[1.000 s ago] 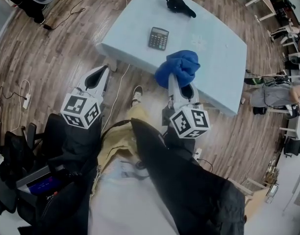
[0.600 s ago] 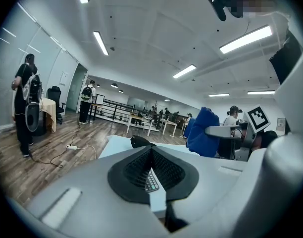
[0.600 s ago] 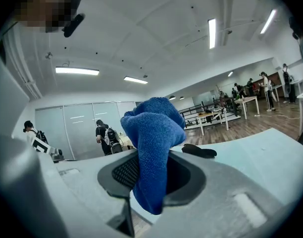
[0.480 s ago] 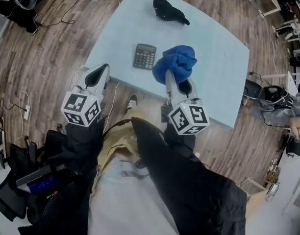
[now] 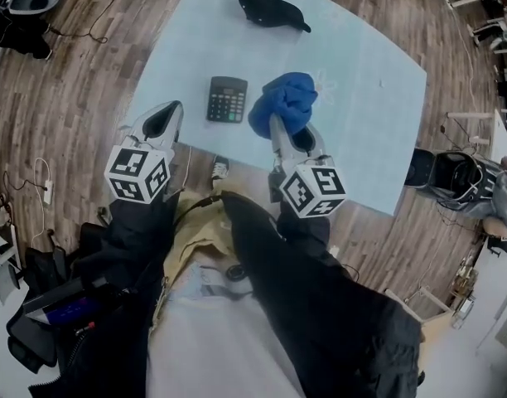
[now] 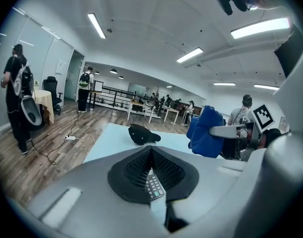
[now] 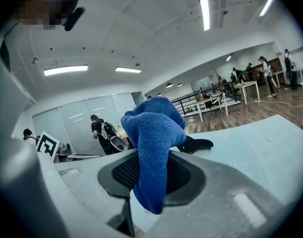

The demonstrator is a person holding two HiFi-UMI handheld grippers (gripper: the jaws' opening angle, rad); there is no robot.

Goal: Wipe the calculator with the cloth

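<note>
A dark calculator [image 5: 227,99] lies flat near the front left part of the pale blue table [image 5: 361,148]; a sliver of the calculator [image 6: 153,185] shows between the left jaws. My right gripper [image 5: 272,121] is shut on a bunched blue cloth [image 5: 283,104], held just right of the calculator and above the table. The cloth [image 7: 155,148] hangs down between the right jaws. My left gripper [image 5: 161,118] is shut and holds nothing, at the table's front left edge, left of the calculator.
A black cap [image 5: 270,11] lies at the table's far side, also the cap [image 6: 141,134] in the left gripper view. Wooden floor with cables surrounds the table. People [image 6: 85,89] and desks stand far off. A chair [image 5: 452,172] sits right of the table.
Both grippers have come forward over the table's front edge. The blue cloth has come closer to the calculator's right side. The right gripper keeps its hold.
</note>
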